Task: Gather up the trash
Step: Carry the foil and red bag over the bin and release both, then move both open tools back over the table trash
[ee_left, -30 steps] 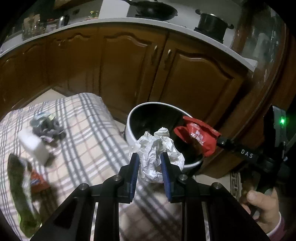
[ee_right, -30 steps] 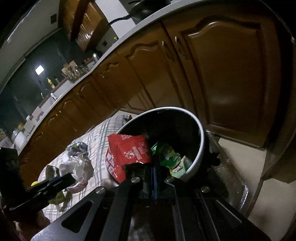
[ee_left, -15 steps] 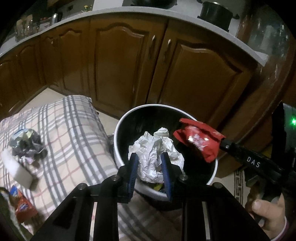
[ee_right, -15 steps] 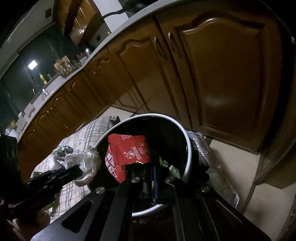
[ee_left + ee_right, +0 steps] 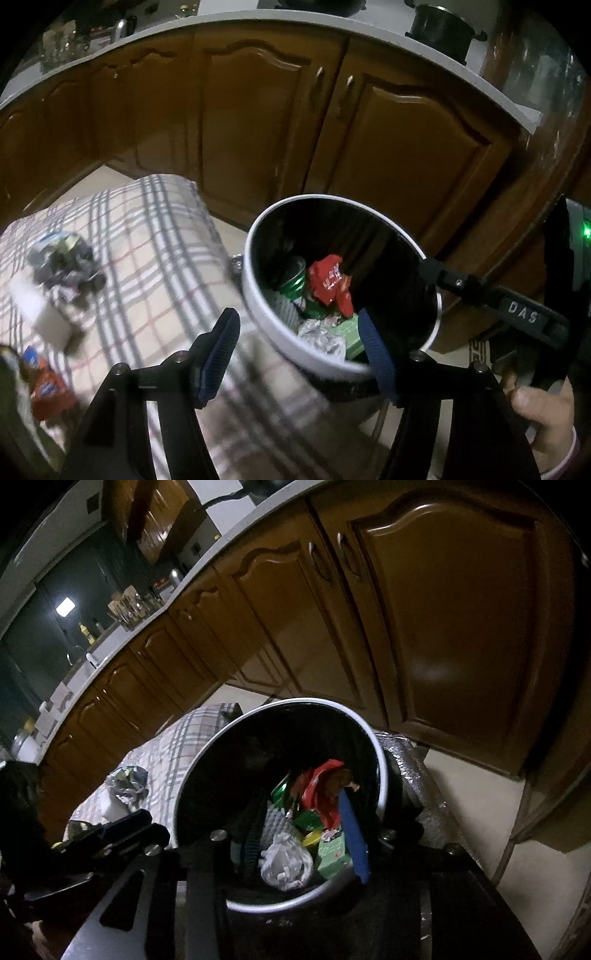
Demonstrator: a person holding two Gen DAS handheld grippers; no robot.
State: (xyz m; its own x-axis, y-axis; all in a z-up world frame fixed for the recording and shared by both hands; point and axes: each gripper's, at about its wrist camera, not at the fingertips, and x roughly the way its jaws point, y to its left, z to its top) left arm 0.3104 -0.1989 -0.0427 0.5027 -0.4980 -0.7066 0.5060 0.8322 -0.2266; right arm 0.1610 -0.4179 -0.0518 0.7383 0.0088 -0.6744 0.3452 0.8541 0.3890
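Note:
A round bin with a white rim (image 5: 258,314) (image 5: 382,775) stands beside the checked cloth. Inside lie a red wrapper (image 5: 330,282) (image 5: 317,786), a crumpled white paper ball (image 5: 321,336) (image 5: 284,860) and green packets (image 5: 332,849). My left gripper (image 5: 299,350) is open and empty, its jaws wide over the bin's near rim. My right gripper (image 5: 299,830) is open and empty over the bin's mouth; it also shows in the left wrist view (image 5: 480,291) at the right rim.
The checked cloth (image 5: 147,266) holds more trash: a crumpled foil wad (image 5: 62,262) (image 5: 127,781), a white block (image 5: 37,306) and an orange packet (image 5: 44,387). Brown cabinet doors (image 5: 258,129) stand close behind the bin.
Both grippers opened. The white paper ball left my left gripper and the red wrapper left my right gripper; both now lie in the bin.

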